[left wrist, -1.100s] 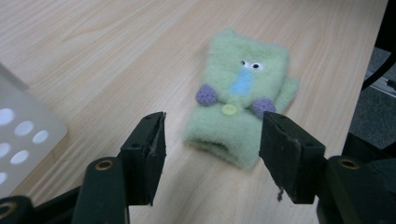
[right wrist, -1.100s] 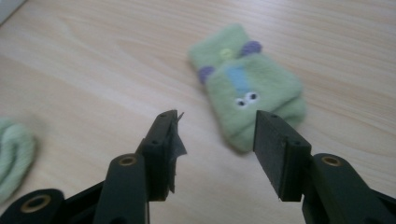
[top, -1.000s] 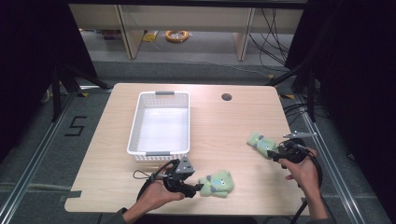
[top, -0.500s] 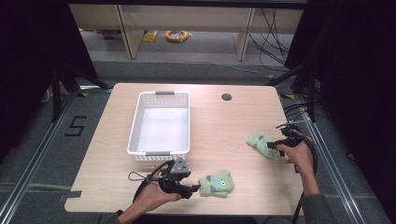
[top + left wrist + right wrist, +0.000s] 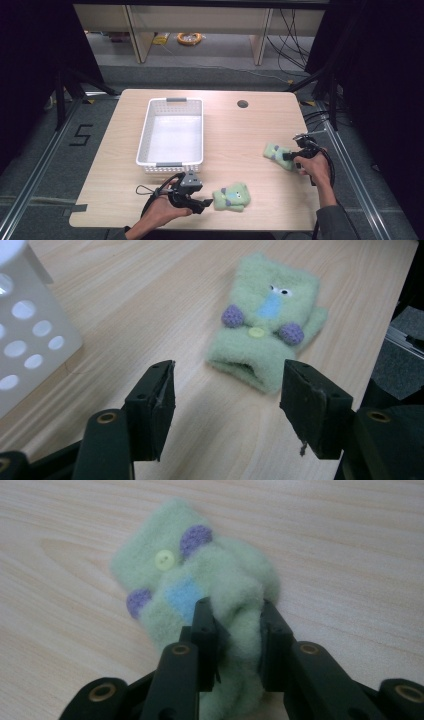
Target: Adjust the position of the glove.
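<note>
Pinching the far green mitten (image 5: 200, 580) at the desk's (image 5: 240, 135) right edge, the right gripper (image 5: 234, 611) has just closed on its fleece, while the left gripper (image 5: 227, 392) stands wide before the near mitten (image 5: 265, 320), probably the next grasp, then the white basket (image 5: 145, 127).

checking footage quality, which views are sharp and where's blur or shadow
High view: even light on the table, dark surrounds. Left gripper view: mitten a bit soft, jaws sharp, shadow beneath them. Right gripper view: mitten fuzzy up close, wood grain behind it softly blurred.
</note>
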`<action>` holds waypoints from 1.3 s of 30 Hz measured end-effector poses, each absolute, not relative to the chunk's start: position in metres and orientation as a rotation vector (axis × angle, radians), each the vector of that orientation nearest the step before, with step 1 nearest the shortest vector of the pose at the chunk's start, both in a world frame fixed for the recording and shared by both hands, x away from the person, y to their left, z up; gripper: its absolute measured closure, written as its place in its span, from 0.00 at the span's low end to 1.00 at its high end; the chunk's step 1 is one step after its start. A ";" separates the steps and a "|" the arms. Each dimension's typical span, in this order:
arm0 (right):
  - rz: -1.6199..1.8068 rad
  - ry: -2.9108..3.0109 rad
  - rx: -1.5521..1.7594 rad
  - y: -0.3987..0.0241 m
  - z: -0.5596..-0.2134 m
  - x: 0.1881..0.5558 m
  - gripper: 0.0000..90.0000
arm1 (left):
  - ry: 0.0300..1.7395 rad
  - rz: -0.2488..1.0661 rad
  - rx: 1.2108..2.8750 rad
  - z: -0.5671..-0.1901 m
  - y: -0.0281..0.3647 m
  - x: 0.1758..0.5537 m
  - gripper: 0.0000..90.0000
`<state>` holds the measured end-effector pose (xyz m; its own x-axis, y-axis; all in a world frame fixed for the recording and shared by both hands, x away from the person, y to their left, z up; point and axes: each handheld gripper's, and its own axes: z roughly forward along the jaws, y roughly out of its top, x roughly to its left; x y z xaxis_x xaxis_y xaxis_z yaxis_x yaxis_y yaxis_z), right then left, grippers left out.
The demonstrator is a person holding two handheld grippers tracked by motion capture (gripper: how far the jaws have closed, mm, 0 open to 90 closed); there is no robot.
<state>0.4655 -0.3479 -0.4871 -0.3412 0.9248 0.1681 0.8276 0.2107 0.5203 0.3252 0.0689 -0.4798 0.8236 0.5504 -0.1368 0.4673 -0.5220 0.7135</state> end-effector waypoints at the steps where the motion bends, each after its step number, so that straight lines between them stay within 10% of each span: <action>1: 0.815 2.306 1.689 -0.347 -0.486 0.465 0.85 | 0.746 0.135 2.210 -0.480 0.069 0.325 0.42; 39: 1.184 2.564 1.270 -0.264 -0.409 0.404 0.86 | 0.786 0.166 2.191 -0.478 0.081 0.332 0.42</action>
<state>0.4043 -0.2638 -0.4086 -0.6626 0.6962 0.2763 0.6617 0.3713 0.6513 0.3319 0.0811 -0.4779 0.7996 0.5863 -0.1301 0.4832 -0.4995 0.7190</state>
